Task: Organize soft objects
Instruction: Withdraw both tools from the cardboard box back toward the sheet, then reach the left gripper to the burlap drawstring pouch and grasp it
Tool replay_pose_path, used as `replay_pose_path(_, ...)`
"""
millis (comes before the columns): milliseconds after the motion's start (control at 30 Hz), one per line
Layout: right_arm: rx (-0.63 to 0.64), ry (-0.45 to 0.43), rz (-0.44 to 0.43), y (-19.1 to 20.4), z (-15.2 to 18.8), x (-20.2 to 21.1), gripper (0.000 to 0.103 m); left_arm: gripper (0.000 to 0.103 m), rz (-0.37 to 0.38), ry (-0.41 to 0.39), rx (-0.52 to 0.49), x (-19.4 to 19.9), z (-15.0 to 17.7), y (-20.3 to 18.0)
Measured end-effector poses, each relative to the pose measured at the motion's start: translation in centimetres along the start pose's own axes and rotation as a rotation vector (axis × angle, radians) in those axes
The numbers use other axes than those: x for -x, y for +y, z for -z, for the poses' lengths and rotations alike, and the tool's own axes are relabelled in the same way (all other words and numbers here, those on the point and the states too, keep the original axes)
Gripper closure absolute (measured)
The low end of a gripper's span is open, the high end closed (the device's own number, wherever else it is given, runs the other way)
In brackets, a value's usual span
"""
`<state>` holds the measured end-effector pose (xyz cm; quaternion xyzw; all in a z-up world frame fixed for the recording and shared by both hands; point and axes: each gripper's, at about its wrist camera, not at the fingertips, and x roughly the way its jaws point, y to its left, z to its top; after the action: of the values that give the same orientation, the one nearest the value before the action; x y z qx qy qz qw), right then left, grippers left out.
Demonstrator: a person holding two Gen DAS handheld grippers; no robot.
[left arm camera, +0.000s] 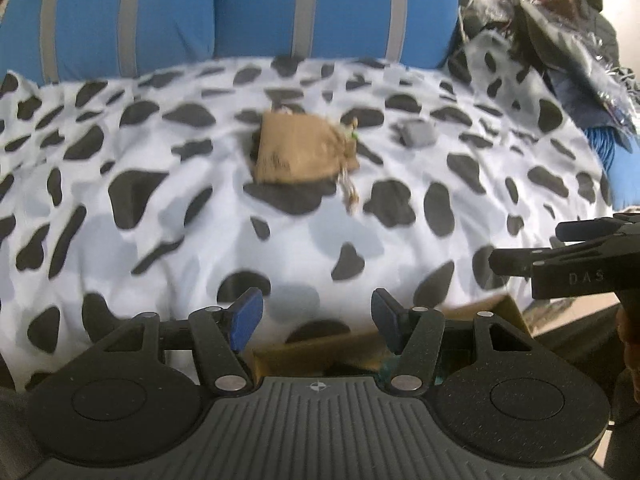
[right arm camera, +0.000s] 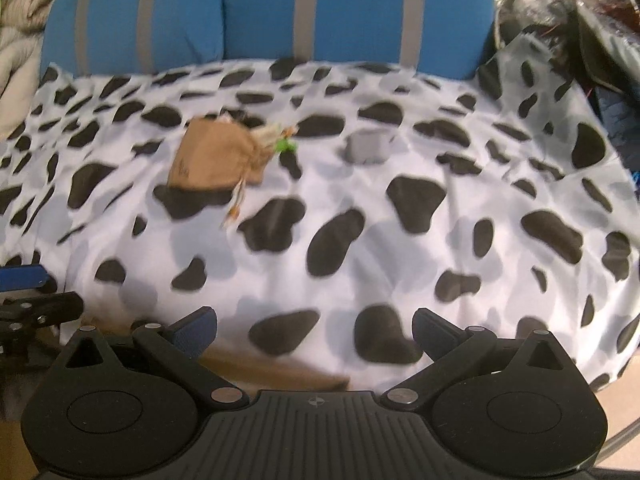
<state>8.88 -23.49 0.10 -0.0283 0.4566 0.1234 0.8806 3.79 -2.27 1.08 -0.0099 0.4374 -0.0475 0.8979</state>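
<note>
A brown burlap drawstring pouch (left arm camera: 298, 150) (right arm camera: 212, 156) lies on the cow-print bedsheet (left arm camera: 160, 216) (right arm camera: 400, 248), its cords trailing toward me. A small grey soft item (left arm camera: 416, 133) (right arm camera: 368, 146) rests to its right. A tiny green piece (right arm camera: 286, 145) lies beside the pouch's neck. My left gripper (left arm camera: 316, 318) hovers over the sheet's near edge, open, with nothing between its blue pads. My right gripper (right arm camera: 314, 330) is also open and empty, well short of both items. It shows in the left wrist view as black fingers (left arm camera: 532, 260) at the right edge.
Two blue pillows with grey stripes (left arm camera: 224, 12) (right arm camera: 272, 12) stand along the back. A pile of dark clothes and crinkled plastic (left arm camera: 560, 32) (right arm camera: 580, 20) fills the right rear corner. A cardboard box edge (left arm camera: 360, 344) (right arm camera: 280, 368) lies just below the grippers.
</note>
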Motion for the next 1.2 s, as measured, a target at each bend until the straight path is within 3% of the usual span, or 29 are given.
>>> replay_pose_path(133, 0.003, -0.053, 0.011, -0.4, -0.6, 0.2, 0.0, 0.043, 0.002, -0.023, -0.012, -0.2, -0.5, 0.1)
replay_pose_path(233, 0.019, -0.078, 0.019, -0.5, -1.0, 0.0, 0.0, 0.032, -0.005, -0.054, -0.028, -0.3, -0.8, 0.2)
replay_pose_path(700, 0.028, -0.179, 0.07, -2.2, -3.0, -0.8, 0.0, 0.031, -0.015, -0.121, -0.048, -1.7, -2.9, 1.7)
replay_pose_path(1000, 0.033, -0.195, 0.072, -3.2, -4.4, -1.5, 0.0, 0.032, -0.024, -0.147, -0.066, -3.2, -4.4, 2.7)
replay_pose_path(1200, 0.053, -0.189, 0.066, -3.6, -5.3, -2.3, 0.0, 0.032, 0.009, -0.155, -0.098, -4.3, -5.4, 3.1)
